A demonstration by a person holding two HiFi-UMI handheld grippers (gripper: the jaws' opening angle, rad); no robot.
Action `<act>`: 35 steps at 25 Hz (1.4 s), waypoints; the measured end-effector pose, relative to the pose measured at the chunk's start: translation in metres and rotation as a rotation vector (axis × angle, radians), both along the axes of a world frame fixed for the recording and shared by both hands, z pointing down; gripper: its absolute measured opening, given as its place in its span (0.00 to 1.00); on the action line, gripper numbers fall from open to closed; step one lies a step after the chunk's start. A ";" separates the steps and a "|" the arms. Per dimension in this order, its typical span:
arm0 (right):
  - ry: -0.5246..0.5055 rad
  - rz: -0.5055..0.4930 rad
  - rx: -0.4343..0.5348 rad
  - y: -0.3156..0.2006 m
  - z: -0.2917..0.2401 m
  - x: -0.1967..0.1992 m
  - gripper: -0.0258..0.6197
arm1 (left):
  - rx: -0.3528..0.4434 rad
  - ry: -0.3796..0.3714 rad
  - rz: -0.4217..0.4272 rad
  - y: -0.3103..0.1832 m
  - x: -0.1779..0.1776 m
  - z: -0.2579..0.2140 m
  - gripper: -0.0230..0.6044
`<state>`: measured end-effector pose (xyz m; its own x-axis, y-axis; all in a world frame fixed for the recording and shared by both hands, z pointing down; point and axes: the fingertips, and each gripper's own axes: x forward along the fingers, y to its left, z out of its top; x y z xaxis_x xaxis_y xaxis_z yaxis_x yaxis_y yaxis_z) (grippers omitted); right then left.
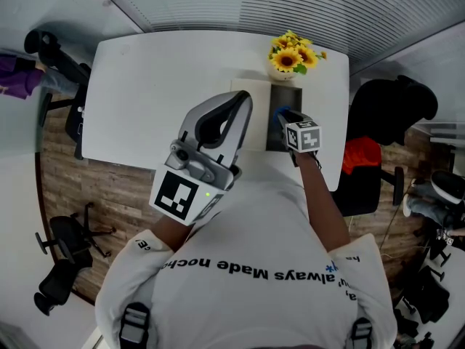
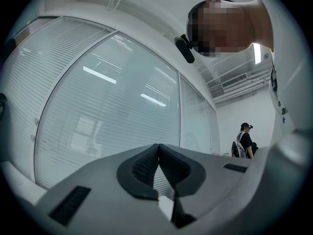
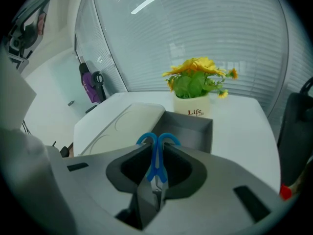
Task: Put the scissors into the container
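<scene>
The blue-handled scissors (image 3: 157, 153) are clamped between the jaws of my right gripper (image 3: 156, 148), handles pointing forward, blades back into the gripper. Just beyond them the dark grey open container (image 3: 195, 129) stands on the white table (image 3: 234, 126). In the head view my right gripper (image 1: 282, 115) hovers over the near half of the container (image 1: 287, 97), with a bit of blue scissors (image 1: 276, 113) showing. My left gripper (image 1: 243, 97) is lifted high, near the camera, shut and holding nothing; in the left gripper view its jaws (image 2: 157, 153) point at a glass wall.
A cream lid (image 3: 129, 124) lies left of the container. A pot of yellow flowers (image 3: 195, 89) stands right behind it at the table's far edge. A black chair (image 1: 389, 115) with something orange is on the right; more chairs (image 1: 62, 60) on the left.
</scene>
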<state>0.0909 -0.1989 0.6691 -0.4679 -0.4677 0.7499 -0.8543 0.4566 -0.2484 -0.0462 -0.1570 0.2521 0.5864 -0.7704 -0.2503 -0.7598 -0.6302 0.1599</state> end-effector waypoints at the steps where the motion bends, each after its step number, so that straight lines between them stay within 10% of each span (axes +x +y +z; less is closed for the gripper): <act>1: -0.003 0.004 -0.010 0.000 0.002 0.000 0.18 | 0.000 0.001 0.000 0.000 0.000 0.000 0.07; 35: -0.035 0.111 -0.163 -0.022 0.029 -0.007 0.18 | 0.001 0.001 -0.017 -0.002 -0.008 0.001 0.07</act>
